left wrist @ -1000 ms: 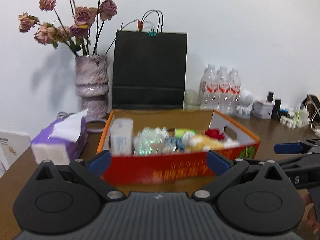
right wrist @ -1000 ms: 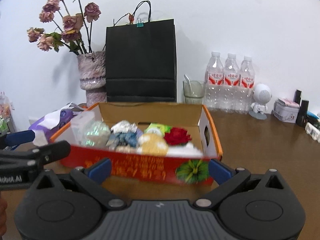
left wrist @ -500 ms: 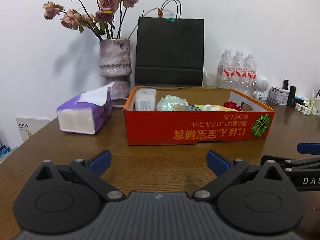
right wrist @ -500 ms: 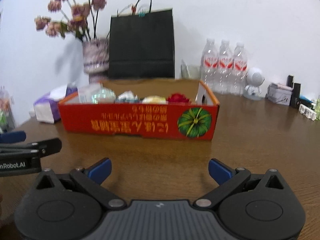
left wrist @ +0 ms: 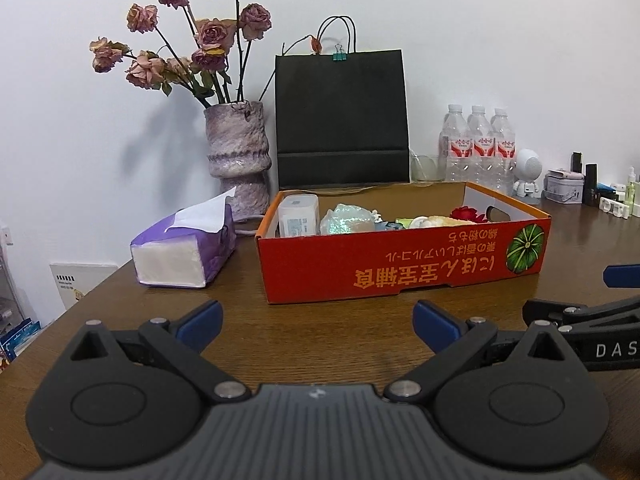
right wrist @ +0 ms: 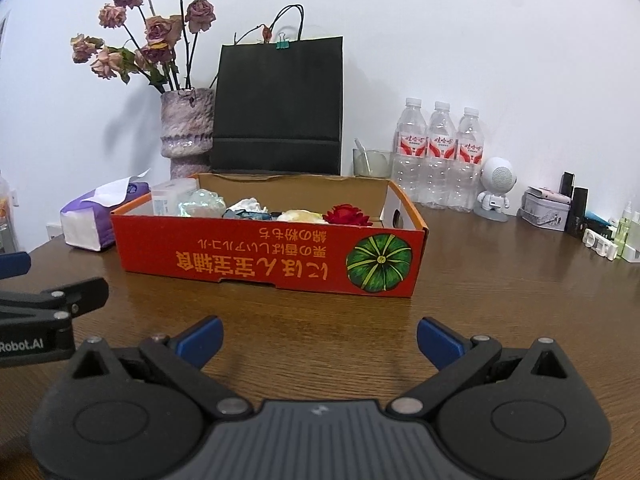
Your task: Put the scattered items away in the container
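Observation:
A red cardboard box (left wrist: 400, 268) (right wrist: 264, 256) stands on the brown table. It holds a white carton (left wrist: 298, 216), a shiny crumpled wrapper (left wrist: 346, 220), a yellowish soft item (right wrist: 298, 215) and a red flower (right wrist: 346, 215). My left gripper (left wrist: 316, 322) is open and empty, low over the table in front of the box. My right gripper (right wrist: 318, 338) is also open and empty, level with it. Each gripper shows at the edge of the other's view.
A purple tissue pack (left wrist: 186, 250) lies left of the box. Behind it stand a vase of dried roses (left wrist: 236, 160), a black paper bag (left wrist: 340, 120), three water bottles (right wrist: 438, 156), a glass (right wrist: 370, 162) and a small white robot figure (right wrist: 496, 188). Small cosmetics (right wrist: 576, 212) crowd the right.
Both grippers have pulled back and down from the box, which now looks farther away and is seen from the side. Both stay open and empty.

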